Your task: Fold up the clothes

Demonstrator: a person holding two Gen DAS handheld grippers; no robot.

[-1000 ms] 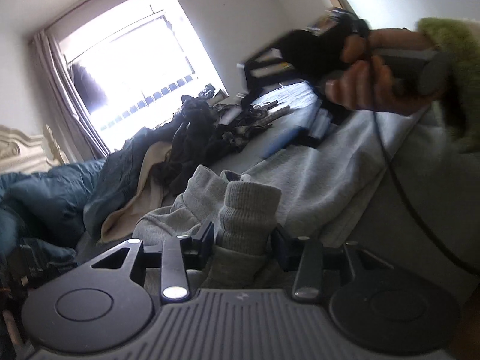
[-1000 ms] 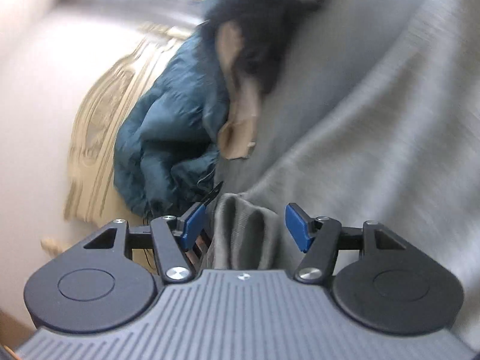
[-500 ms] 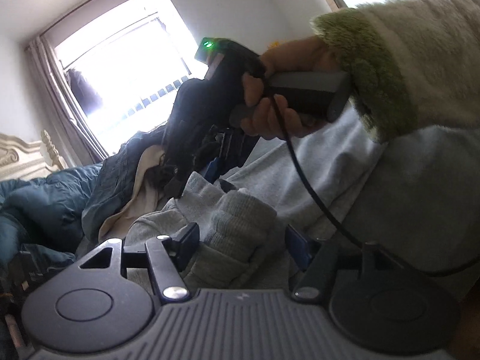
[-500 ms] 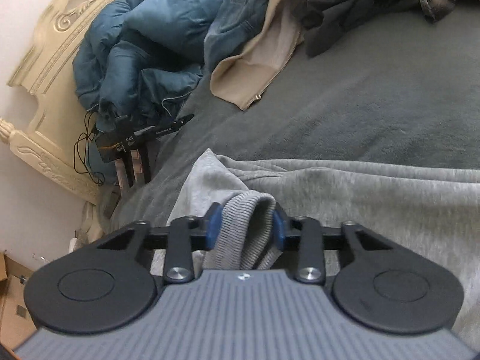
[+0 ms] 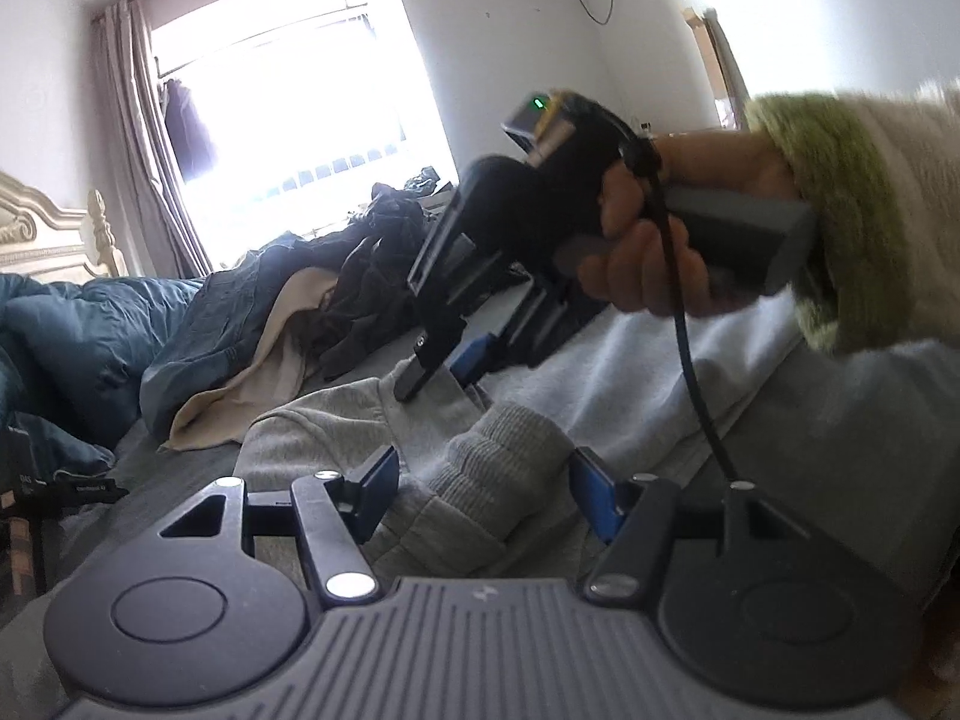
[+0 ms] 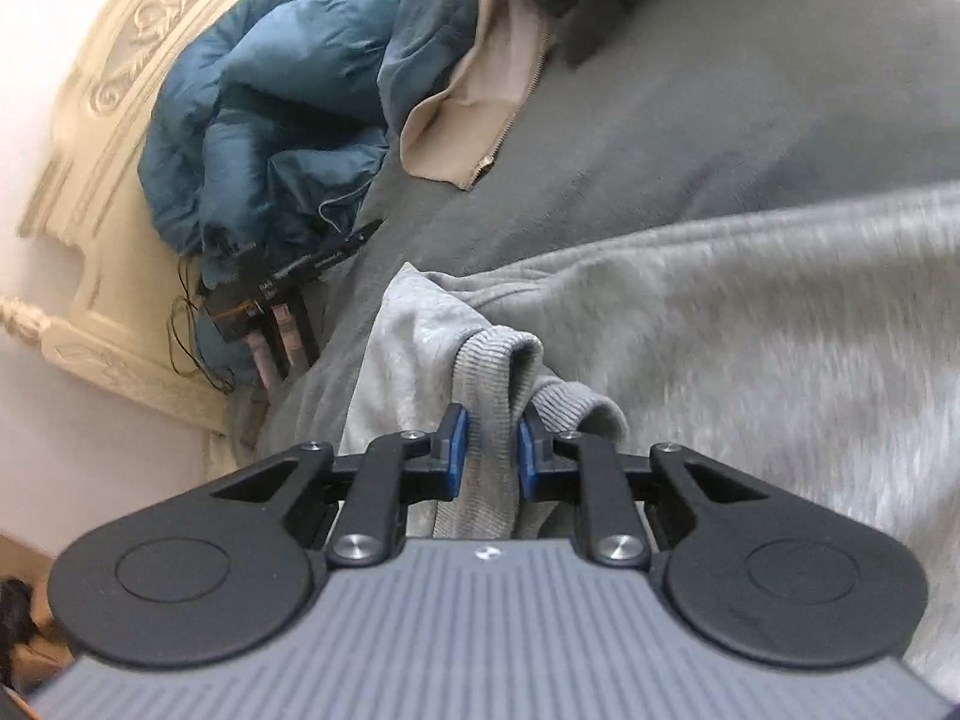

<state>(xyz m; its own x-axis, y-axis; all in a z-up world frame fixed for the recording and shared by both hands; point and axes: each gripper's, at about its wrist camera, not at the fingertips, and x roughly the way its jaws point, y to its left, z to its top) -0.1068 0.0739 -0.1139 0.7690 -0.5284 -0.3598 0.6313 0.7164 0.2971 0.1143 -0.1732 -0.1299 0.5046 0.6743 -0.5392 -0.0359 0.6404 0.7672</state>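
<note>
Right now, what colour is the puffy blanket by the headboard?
Dark blue puffy blanket, clearest in the right wrist view.

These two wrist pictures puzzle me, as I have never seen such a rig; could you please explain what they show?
A person holds a two-finger gripper in each hand, each with a camera looking along its fingers. In the left view, the left gripper stands open around a ribbed cuff of a grey sweatshirt; across it you see the hand holding the right gripper. In the right view, the right gripper is closing on another cuff. The sweatshirt lies on a grey bed, beside a blue duvet and a beige jacket.
</note>
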